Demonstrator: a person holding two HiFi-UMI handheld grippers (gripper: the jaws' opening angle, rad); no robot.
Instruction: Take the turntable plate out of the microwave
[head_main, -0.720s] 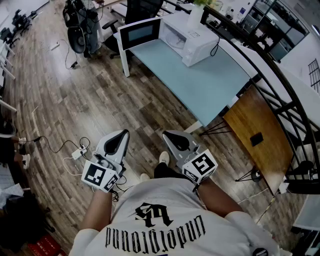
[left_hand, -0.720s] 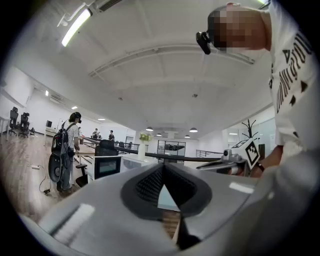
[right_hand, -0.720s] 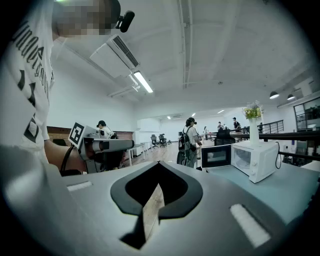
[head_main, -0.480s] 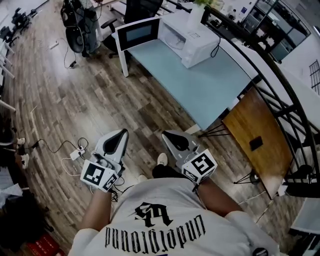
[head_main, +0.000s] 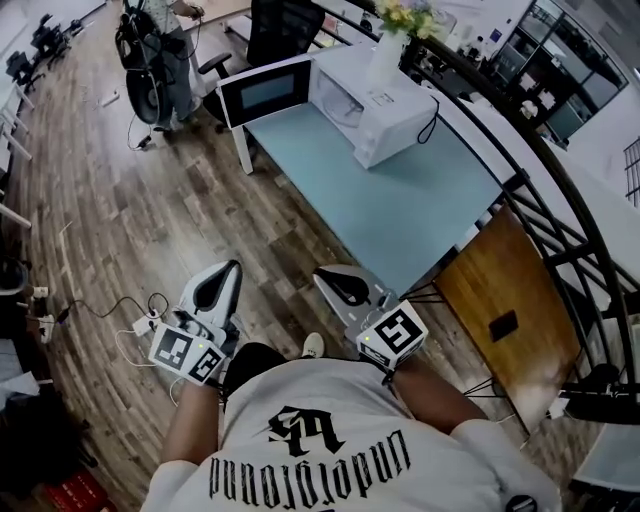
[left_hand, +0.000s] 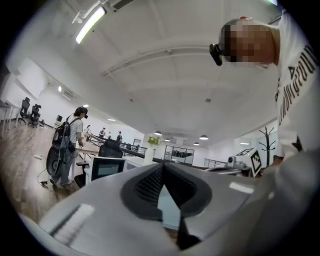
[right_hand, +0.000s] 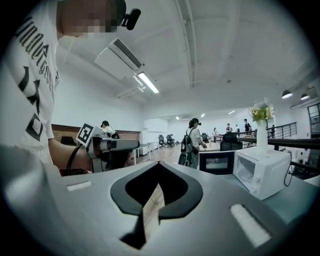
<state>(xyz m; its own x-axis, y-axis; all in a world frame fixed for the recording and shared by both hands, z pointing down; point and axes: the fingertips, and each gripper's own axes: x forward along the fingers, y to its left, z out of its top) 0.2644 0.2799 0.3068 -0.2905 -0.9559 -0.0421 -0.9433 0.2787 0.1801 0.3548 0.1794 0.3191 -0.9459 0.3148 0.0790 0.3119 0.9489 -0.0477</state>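
Observation:
The white microwave (head_main: 378, 100) stands at the far end of a pale blue table (head_main: 400, 200) with its door (head_main: 265, 90) swung open to the left. I cannot make out the turntable plate inside it from here. My left gripper (head_main: 228, 272) and right gripper (head_main: 328, 276) are both held level in front of the person, over the wood floor and well short of the table. Both are shut with nothing in them. In the right gripper view the microwave (right_hand: 261, 172) and its door (right_hand: 216, 162) lie ahead to the right of the shut jaws.
A vase of flowers (head_main: 390, 40) stands on top of the microwave. A person with a backpack (head_main: 160, 50) and an office chair (head_main: 275, 30) are beyond the table. A wooden side table (head_main: 510, 290) and a black railing (head_main: 560, 200) are at the right. Cables (head_main: 120, 310) lie on the floor at the left.
The table and microwave have come nearer and lower in the head view as the person steps forward. Both grippers stay shut and level, sitting slightly lower in the picture.

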